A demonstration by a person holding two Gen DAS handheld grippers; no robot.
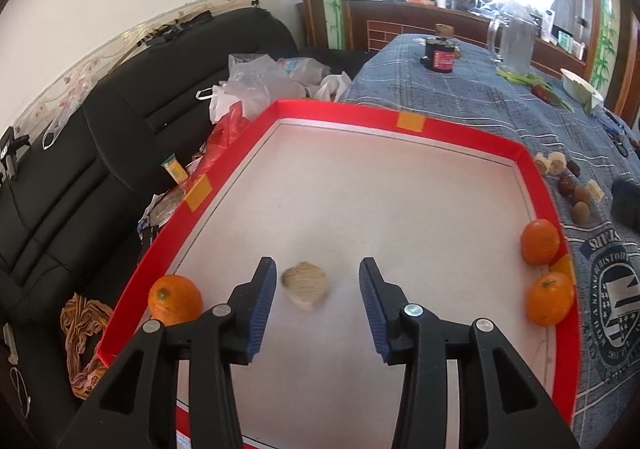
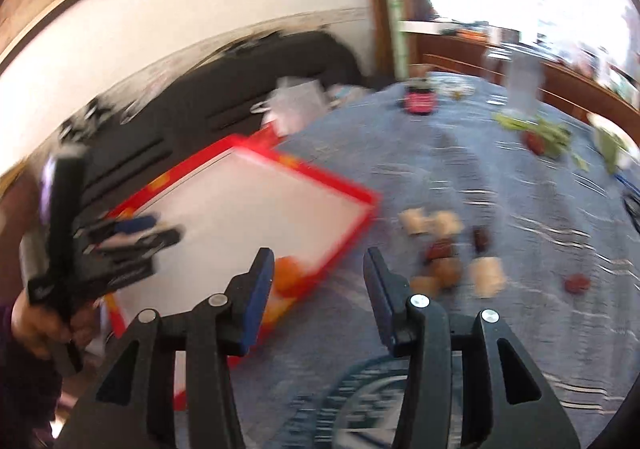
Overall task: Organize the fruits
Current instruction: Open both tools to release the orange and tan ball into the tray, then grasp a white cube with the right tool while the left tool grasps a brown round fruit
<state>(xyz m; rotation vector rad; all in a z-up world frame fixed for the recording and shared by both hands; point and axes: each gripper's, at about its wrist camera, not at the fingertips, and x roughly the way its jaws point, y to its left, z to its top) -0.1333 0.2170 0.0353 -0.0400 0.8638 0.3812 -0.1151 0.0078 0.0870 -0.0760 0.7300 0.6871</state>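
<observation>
My left gripper [image 1: 318, 281] points forward and down, its jaws spread wide with nothing held between the blue pads [image 1: 262, 309]. My right gripper [image 2: 319, 273] is likewise spread, nothing between its pads [image 2: 258, 301], and it also tilts forward and down. From the right wrist view, blurred, I see my left hand [image 2: 38, 323] at the far left, wrapped around the handle of the left gripper, sleeve dark below it.

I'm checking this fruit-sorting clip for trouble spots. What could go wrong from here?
The open left gripper brackets a small beige piece on the tray's smooth white floor; it could skid aside on closing. The right gripper is also open, but its view is blurred, so aiming at the small fruits on the tablecloth may miss.
</observation>
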